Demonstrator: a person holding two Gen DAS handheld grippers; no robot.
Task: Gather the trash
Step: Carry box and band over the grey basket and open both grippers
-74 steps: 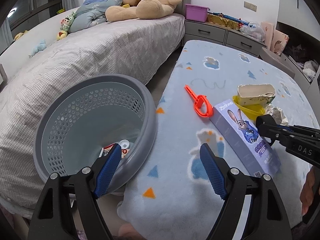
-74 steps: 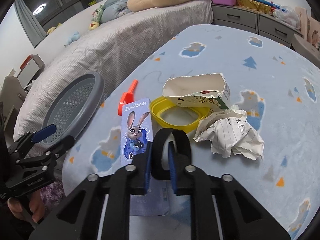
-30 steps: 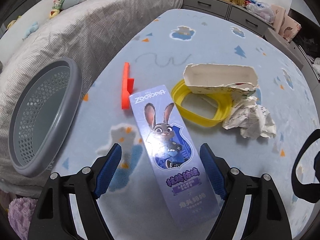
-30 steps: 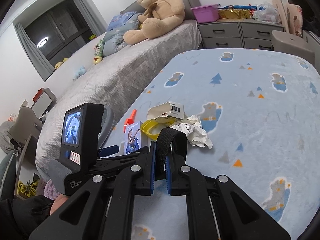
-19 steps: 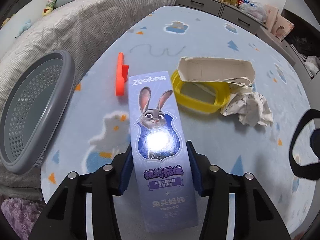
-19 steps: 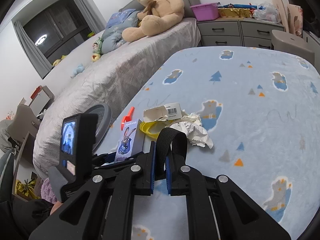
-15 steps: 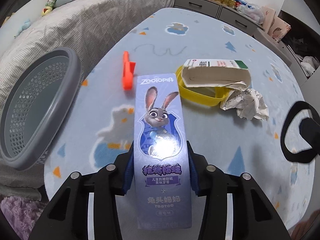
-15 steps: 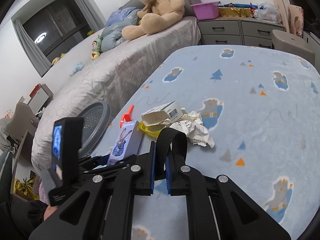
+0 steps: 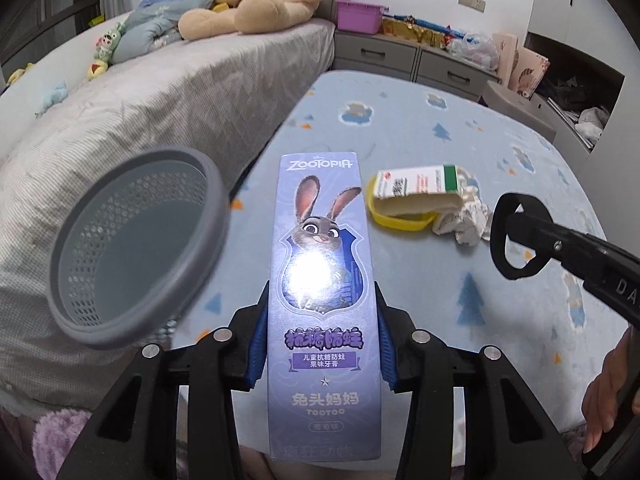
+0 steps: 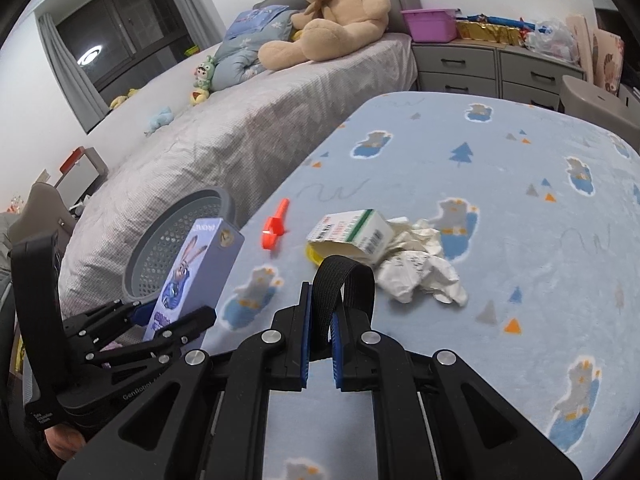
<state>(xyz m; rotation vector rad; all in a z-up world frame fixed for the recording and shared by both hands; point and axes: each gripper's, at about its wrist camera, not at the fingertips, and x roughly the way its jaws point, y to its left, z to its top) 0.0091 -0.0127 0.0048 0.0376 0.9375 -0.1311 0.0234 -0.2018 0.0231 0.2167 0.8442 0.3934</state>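
Observation:
My left gripper [image 9: 320, 340] is shut on a purple Zootopia toothpaste box [image 9: 322, 280] and holds it tilted up above the blue blanket; the box also shows in the right wrist view [image 10: 192, 276]. The grey perforated basket [image 9: 132, 248] stands to its left, beside the bed. My right gripper [image 10: 320, 336] is shut on a black elastic band loop [image 10: 344, 280]. On the blanket lie a torn white carton [image 10: 352, 236] over a yellow ring lid [image 9: 400, 220], crumpled paper [image 10: 420, 276] and an orange plastic piece [image 10: 274, 230].
A grey bed [image 9: 160, 92] with a teddy bear [image 10: 332, 16] and small toys runs along the left. Grey drawers [image 10: 472, 64] with a purple bin and clutter stand at the back. The blue blanket [image 10: 520, 208] covers the surface.
My left gripper has closed on the toothpaste box and lifted it off the blanket, tilting it up toward the basket side. The right gripper still holds the band.

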